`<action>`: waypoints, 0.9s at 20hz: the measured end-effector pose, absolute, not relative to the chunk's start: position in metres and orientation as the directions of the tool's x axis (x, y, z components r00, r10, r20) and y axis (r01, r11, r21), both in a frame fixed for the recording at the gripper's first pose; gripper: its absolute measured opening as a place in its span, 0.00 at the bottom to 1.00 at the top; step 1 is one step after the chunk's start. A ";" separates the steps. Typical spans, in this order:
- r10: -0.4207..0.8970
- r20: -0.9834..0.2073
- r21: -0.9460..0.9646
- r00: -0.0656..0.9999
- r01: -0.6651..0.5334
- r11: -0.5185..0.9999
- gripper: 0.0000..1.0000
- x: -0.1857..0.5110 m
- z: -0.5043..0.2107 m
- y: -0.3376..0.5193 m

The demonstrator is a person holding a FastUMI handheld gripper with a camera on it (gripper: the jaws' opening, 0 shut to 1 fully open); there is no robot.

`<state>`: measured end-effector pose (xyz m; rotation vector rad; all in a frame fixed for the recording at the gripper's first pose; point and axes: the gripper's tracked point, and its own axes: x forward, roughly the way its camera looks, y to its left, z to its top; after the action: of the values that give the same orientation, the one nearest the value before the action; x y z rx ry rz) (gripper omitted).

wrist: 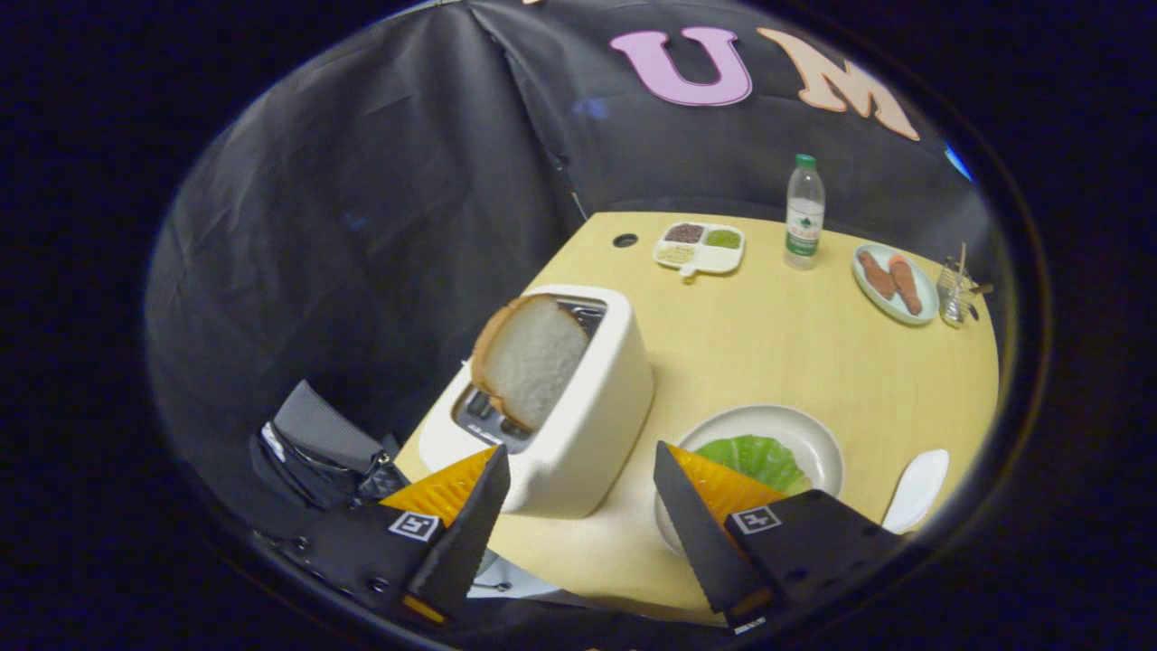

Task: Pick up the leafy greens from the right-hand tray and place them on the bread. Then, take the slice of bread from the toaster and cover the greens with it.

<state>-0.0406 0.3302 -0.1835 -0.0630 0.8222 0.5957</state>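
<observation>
A slice of bread (531,358) stands upright in a slot of the white toaster (578,425), well out above its top. The toaster sits at the table's near left corner, just ahead of my gripper (578,457). My fingers (470,520) are spread wide with nothing between them, the toaster's near end sitting in line with the gap. A green leaf (755,459) lies on a white plate (813,434) to the right of the toaster, partly hidden behind my right finger. Any bread under the leaf is hidden.
On the wooden table (768,344) farther back stand a divided white dish (700,248) with grains, a water bottle (804,213), a pale plate (895,282) with two sausages and a glass (956,291). A white tray's edge (917,488) lies right of the plate. A dark bag (325,443) sits left of the table.
</observation>
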 end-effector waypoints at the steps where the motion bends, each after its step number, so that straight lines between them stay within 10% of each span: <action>1: 0.489 -0.696 0.179 0.525 -0.533 0.827 1.00 -0.040 -0.180 0.342; 13: 0.463 -0.689 0.124 0.558 -0.539 0.833 0.98 0.002 -0.190 0.400; 18: 0.459 -0.700 0.127 0.547 -0.537 0.834 0.67 -0.003 -0.188 0.397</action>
<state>-0.0027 0.3973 -0.1884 -0.1061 0.7964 0.5915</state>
